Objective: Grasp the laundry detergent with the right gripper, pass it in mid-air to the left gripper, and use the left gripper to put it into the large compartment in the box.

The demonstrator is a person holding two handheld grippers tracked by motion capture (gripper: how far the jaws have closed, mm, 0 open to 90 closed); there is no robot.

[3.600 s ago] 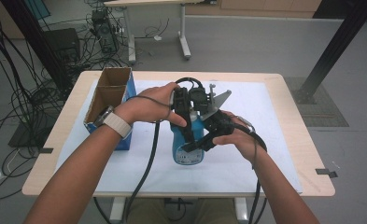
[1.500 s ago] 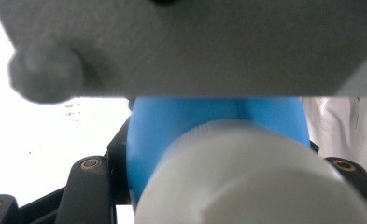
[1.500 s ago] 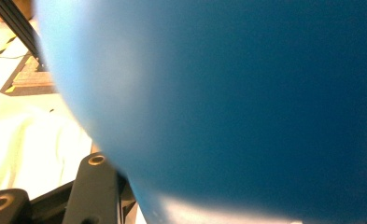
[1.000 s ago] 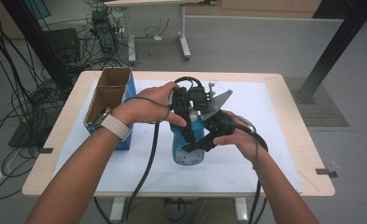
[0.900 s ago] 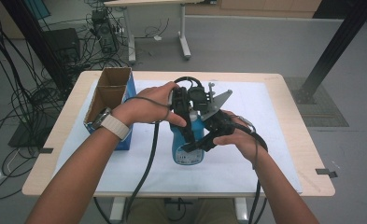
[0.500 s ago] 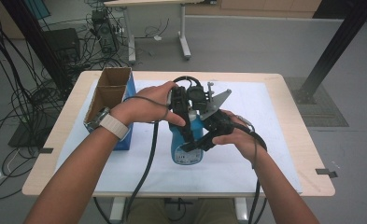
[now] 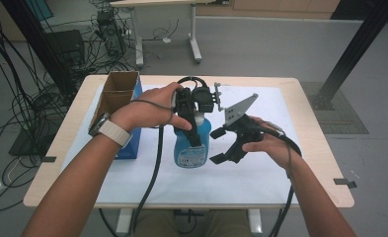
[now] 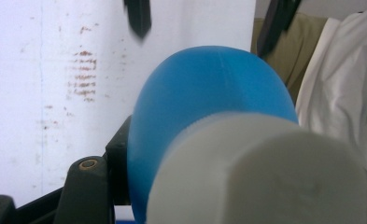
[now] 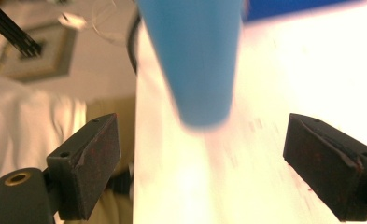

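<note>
We pinch the upright blue bottle (image 7: pixel 192 144) near its top with our left hand-held gripper (image 7: pixel 190 114), while our right hand-held gripper (image 7: pixel 225 144), spread wide, sits just beside its body.

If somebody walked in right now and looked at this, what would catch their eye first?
The blue bottle at mid-table, clamped near its top by the left gripper. Just to its right the right gripper hangs with its jaws wide open, off the bottle. An open cardboard box stands at the table's left.

Blue bottle (image 7: pixel 192 144) carries pale label, print seemingly too small to read; nothing else legible.
</note>
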